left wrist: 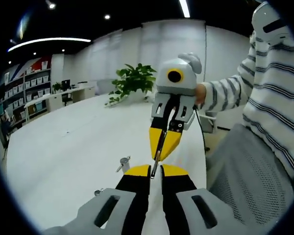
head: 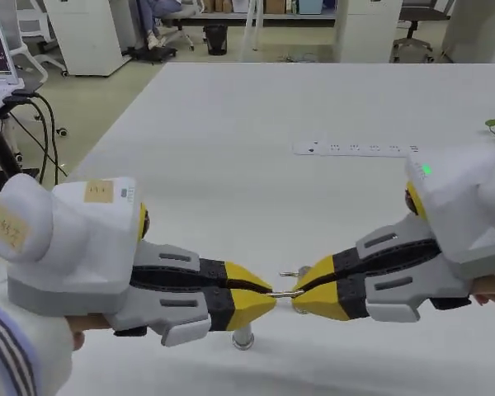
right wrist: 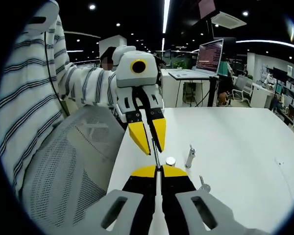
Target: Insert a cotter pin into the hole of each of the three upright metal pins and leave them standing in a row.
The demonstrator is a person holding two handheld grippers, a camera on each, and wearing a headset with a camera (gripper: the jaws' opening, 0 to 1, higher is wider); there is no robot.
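Broad white workbench below. Your left gripper and right gripper meet tip to tip above it, jaws pressed together, each pinching one end of thin silver cotter pin. Short silver metal pins stand on bench near tips.

The head view is being taken from above and behind both grippers, angled forward and down across the worktop, at close range. The left gripper view is being directed along the left gripper straight at the right gripper; the right gripper view is being directed the opposite way, equally near. The meeting tips, with the cotter pin between them, are being shared by all three views.
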